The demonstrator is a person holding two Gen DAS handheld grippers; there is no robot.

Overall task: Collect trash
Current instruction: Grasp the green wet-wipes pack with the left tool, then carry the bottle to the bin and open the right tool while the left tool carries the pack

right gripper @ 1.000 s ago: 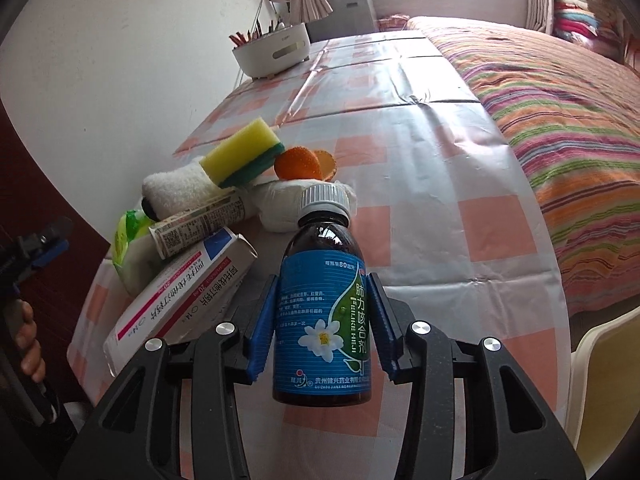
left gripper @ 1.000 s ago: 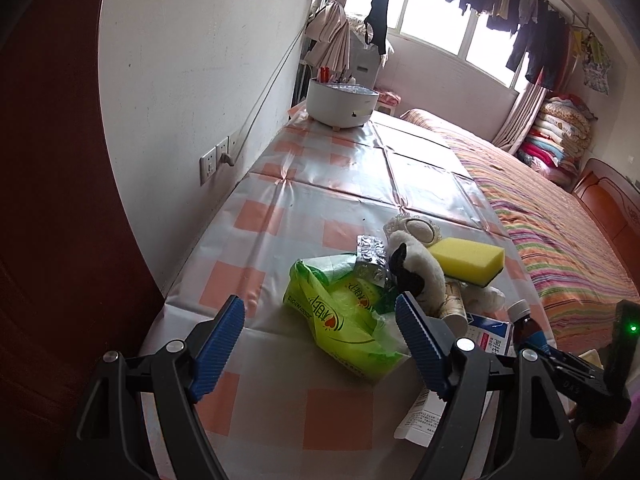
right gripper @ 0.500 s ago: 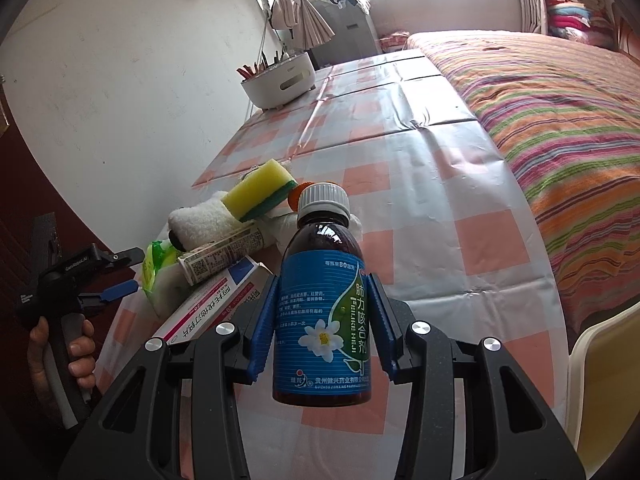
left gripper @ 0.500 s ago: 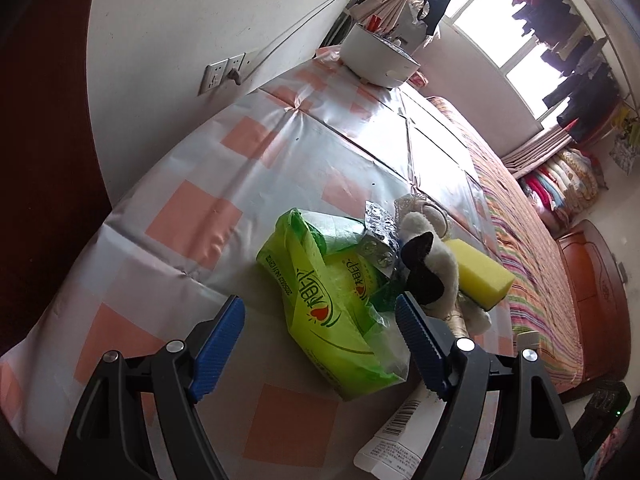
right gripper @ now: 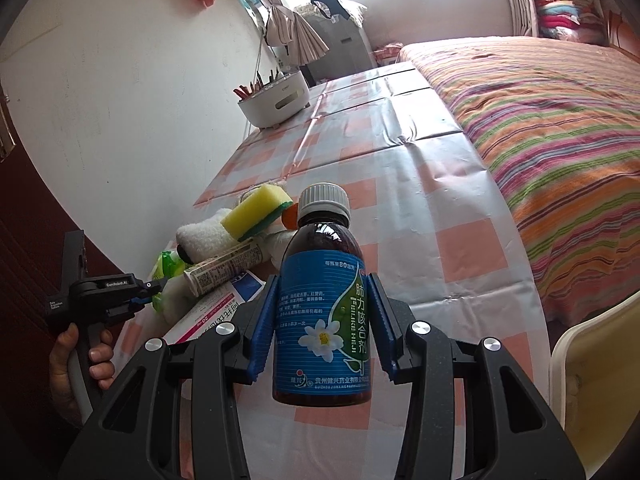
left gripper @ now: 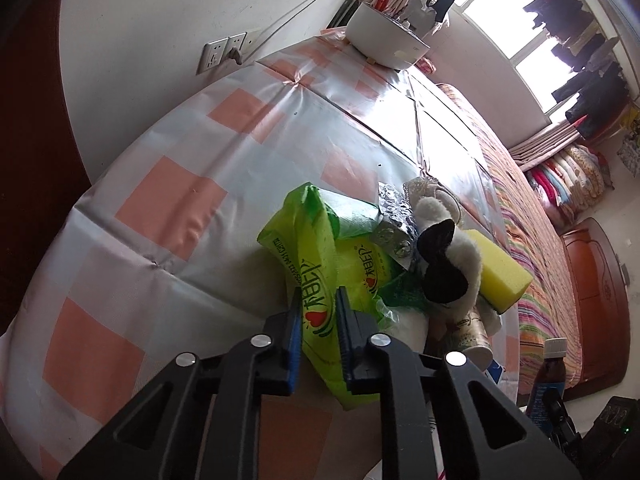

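My left gripper is shut on the near end of a crumpled green plastic bag lying on the checked tablecloth. The bag and the left gripper also show in the right wrist view. My right gripper is shut on a brown medicine bottle with a blue label and white cap, held upright above the table; it also shows in the left wrist view. Behind the bag lie a foil blister pack, a white plush toy and a yellow sponge.
A small carton and a white-and-pink box lie by the pile. A white bowl-shaped holder stands at the table's far end. A striped bed runs along the right. A wall socket is on the left wall.
My left gripper has closed on the green bag; it was open around it before. The right gripper has lifted a little with the bottle.
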